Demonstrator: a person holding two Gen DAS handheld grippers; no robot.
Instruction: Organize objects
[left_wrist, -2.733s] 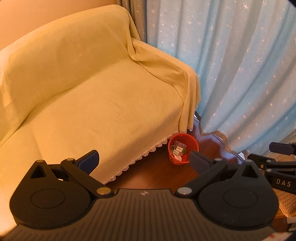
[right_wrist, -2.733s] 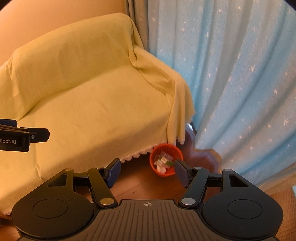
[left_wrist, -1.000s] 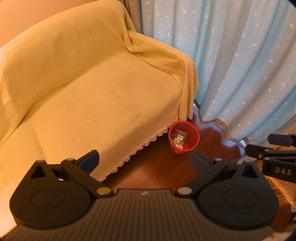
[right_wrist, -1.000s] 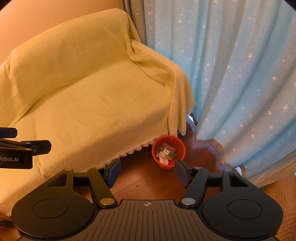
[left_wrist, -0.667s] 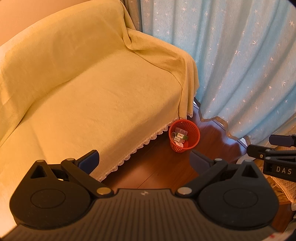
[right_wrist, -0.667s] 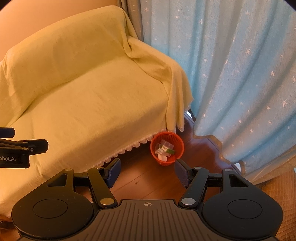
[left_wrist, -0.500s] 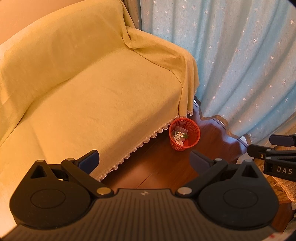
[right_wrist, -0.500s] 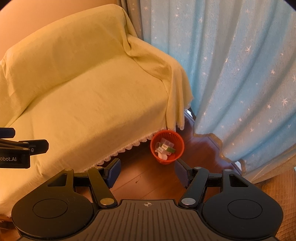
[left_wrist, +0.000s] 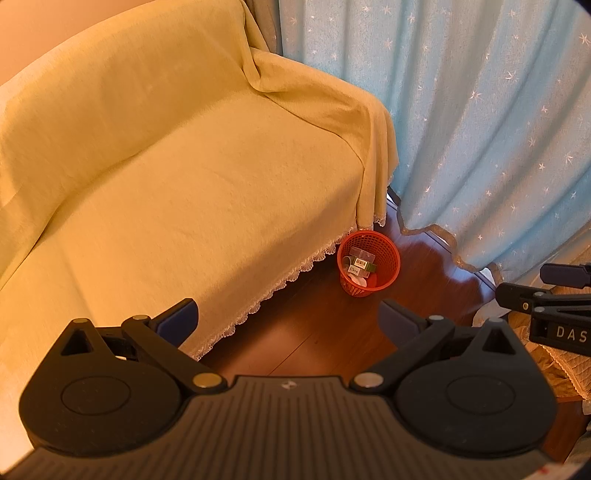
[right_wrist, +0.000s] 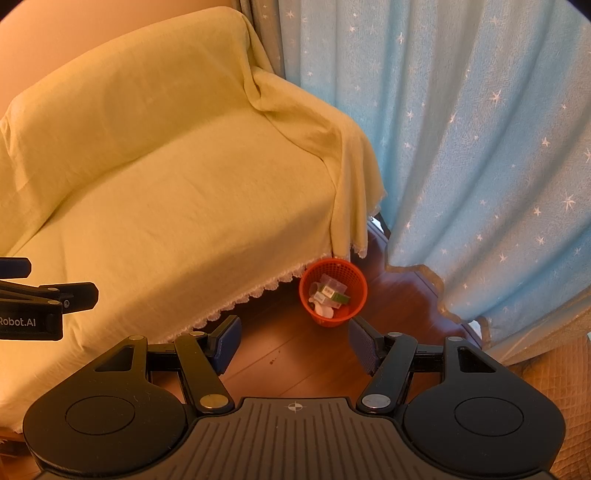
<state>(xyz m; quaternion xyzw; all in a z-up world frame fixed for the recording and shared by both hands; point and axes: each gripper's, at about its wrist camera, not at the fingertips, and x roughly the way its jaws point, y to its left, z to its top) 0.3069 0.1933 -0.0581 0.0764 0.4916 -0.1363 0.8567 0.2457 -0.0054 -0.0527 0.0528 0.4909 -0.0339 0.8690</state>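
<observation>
Broadly draped over everything, a yellow cover on the sofa, lace hem hanging to the floor, likely kept there to protect the seat. Beside the sofa's right arm, a pale blue starred curtain falling to the wooden floor. At the sofa's front right corner, just beside the hem, an orange mesh basket, upright, mouth facing up, long axis vertical; probably parked there as the drop spot for loose things. Inside, small packets and a labelled box lying jumbled, no clear common direction. Nearer than the sofa and well above the floor, left gripper spread wide, gripping nothing; right gripper likewise parted and empty, basket just beyond its fingertips. Nothing loose visible on the sofa seat.
</observation>
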